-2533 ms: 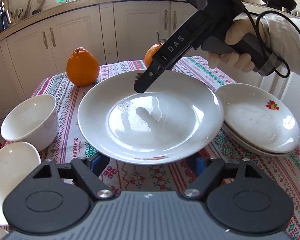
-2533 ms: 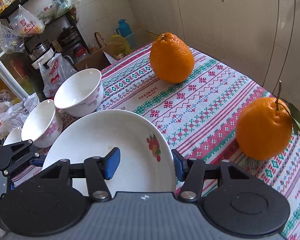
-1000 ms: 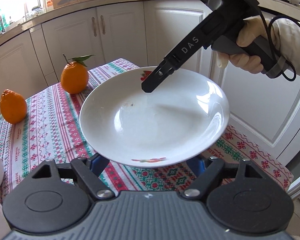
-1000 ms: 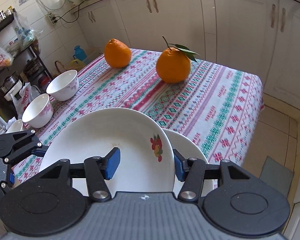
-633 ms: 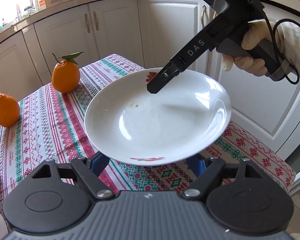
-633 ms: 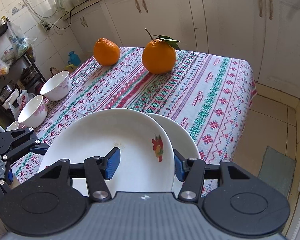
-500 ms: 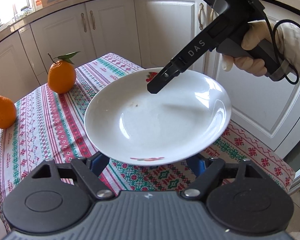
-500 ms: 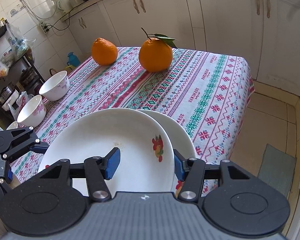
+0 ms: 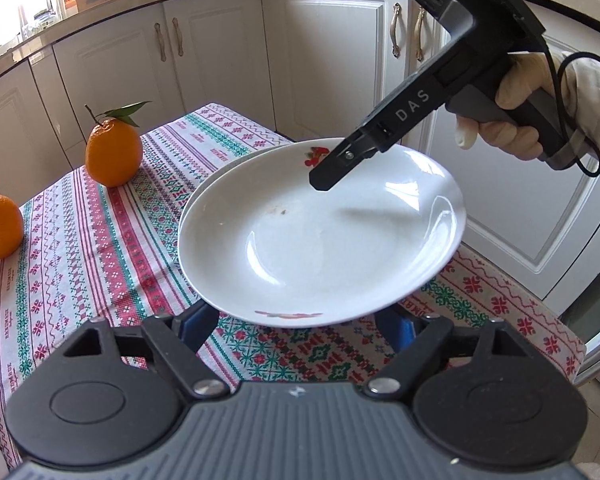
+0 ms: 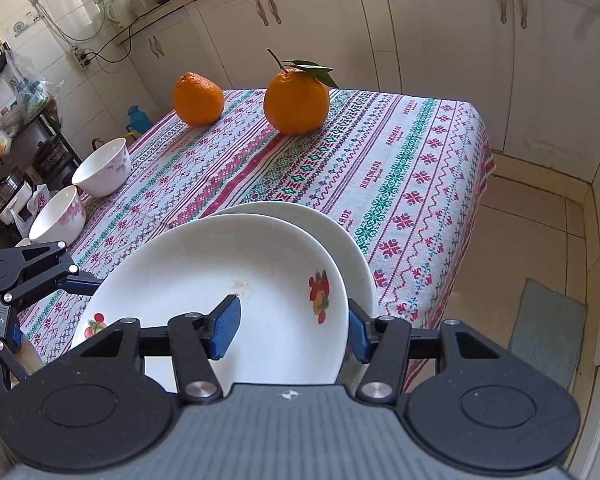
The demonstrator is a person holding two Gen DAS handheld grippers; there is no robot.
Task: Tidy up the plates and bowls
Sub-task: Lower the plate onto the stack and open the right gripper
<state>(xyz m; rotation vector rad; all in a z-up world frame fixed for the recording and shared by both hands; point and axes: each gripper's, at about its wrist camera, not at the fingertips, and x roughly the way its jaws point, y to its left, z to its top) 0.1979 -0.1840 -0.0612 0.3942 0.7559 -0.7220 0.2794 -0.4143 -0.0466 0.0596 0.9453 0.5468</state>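
A white plate (image 9: pixel 320 240) with fruit decals is held in the air between both grippers, over another white plate (image 10: pixel 340 232) that lies on the tablecloth. My right gripper (image 10: pixel 292 326) is shut on the upper plate's rim (image 10: pixel 284 280), one blue pad above and one below. In the left wrist view the right gripper (image 9: pixel 332 172) reaches over the far rim. My left gripper (image 9: pixel 300 324) has its blue pads under the near rim; whether they clamp it is hidden. Two white bowls (image 10: pixel 100 168) (image 10: pixel 58 216) stand at the table's far left.
Two oranges (image 10: pixel 296 100) (image 10: pixel 198 98) sit on the patterned tablecloth (image 10: pixel 400 152) near the far edge. White cabinets (image 9: pixel 340 60) surround the table. The table's right edge (image 10: pixel 488 152) drops to a tiled floor with a mat (image 10: pixel 548 328).
The held plate has travelled from the table's middle toward its right end and now hangs low over the other plate. Both grippers moved with it.
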